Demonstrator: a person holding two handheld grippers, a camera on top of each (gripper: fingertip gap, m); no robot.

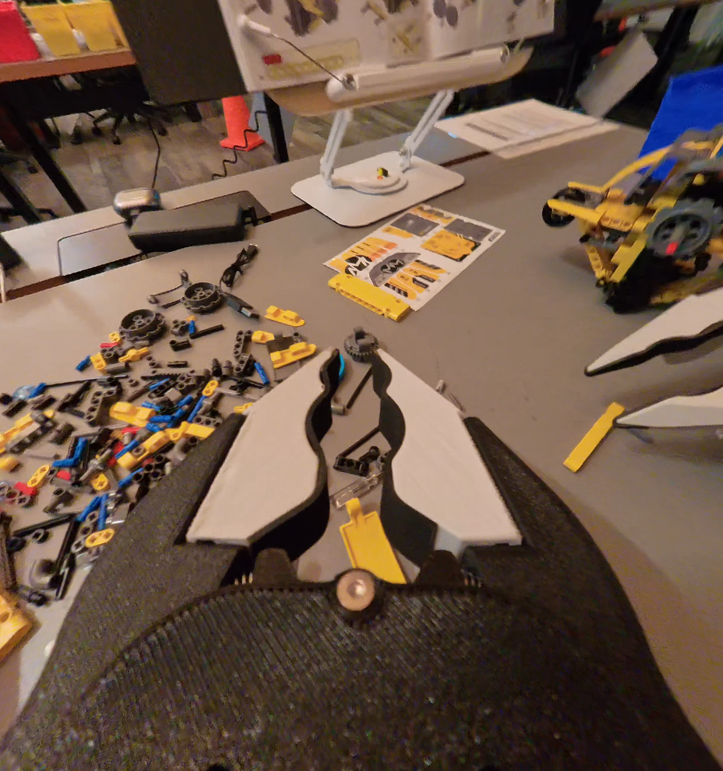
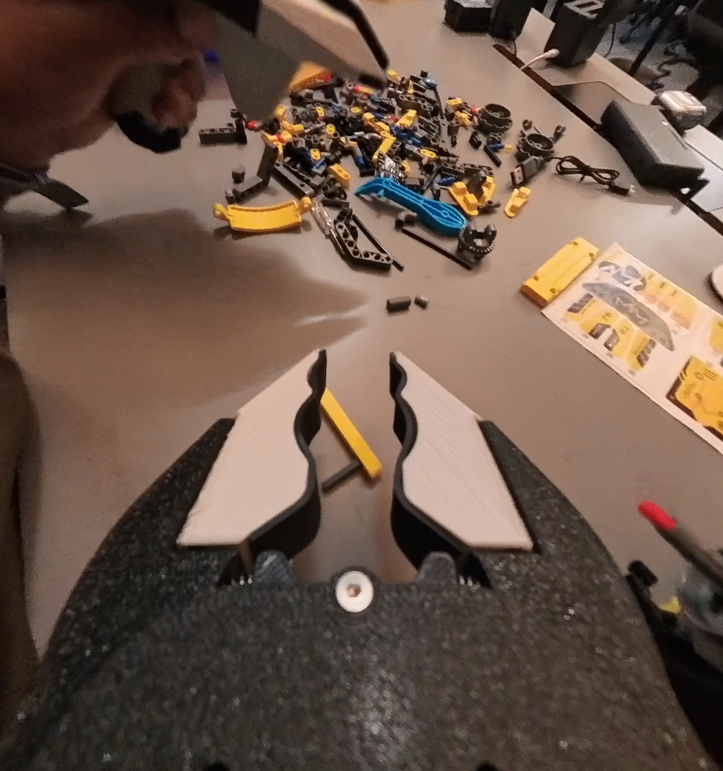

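My left gripper [image 1: 353, 354] gapes over loose parts [image 1: 101, 421]; right gripper [image 2: 355, 354] gapes above a yellow beam [image 2: 349, 434] (model [image 1: 660, 233] part-built).

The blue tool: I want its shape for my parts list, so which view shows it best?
The right wrist view: the blue tool lies whole beside the parts pile. In the left wrist view only a blue sliver shows behind a finger.
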